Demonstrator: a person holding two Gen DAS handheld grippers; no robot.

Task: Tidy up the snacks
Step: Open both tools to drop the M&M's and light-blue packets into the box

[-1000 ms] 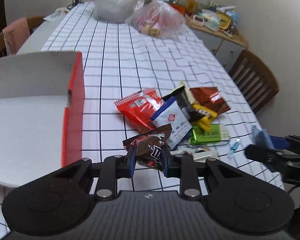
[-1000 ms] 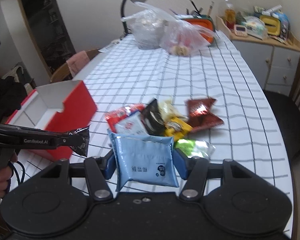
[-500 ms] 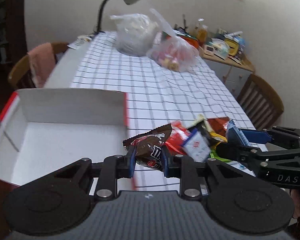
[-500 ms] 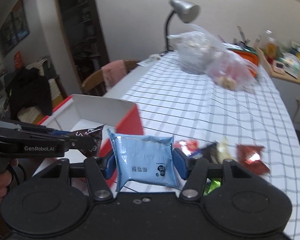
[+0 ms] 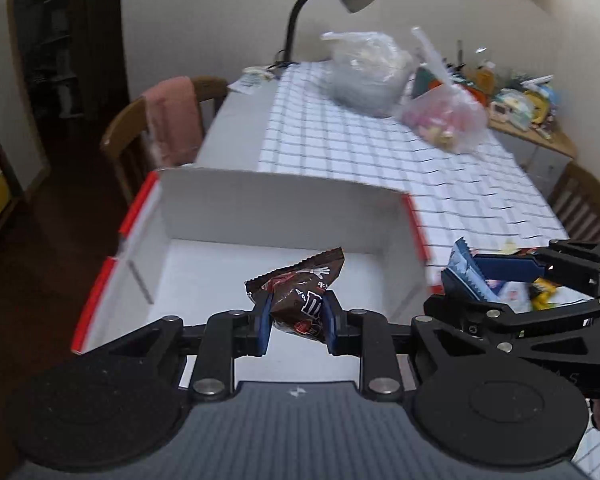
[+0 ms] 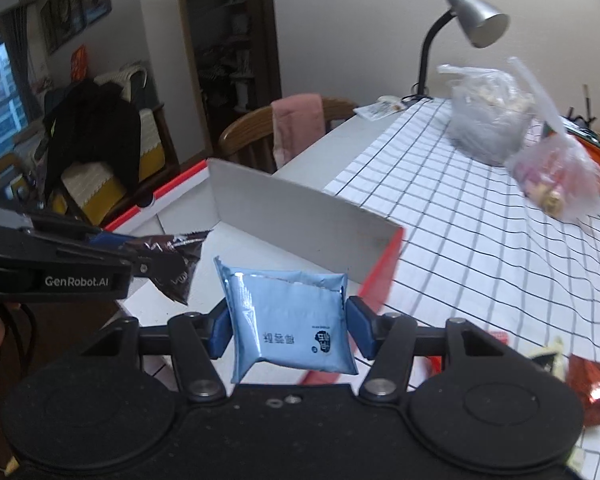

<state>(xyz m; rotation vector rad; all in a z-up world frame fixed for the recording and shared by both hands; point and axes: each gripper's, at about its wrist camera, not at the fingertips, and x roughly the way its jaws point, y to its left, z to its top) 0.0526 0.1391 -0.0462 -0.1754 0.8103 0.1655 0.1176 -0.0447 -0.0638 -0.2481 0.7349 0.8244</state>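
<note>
While both hands are swinging from the snack pile (image 6: 580, 380) toward the box (image 5: 284, 208), the left gripper (image 5: 296, 320) is clamping a brown packet (image 5: 300, 292) and the right gripper (image 6: 286, 330) a blue packet (image 6: 288, 320), nearing drop-off.

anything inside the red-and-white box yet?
The box shows bare white floor, no snacks resting inside. The brown packet hangs above it in the left tool, whose body hides the near floor.

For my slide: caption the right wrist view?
Right gripper carries a blue packet toward the white box.
</note>
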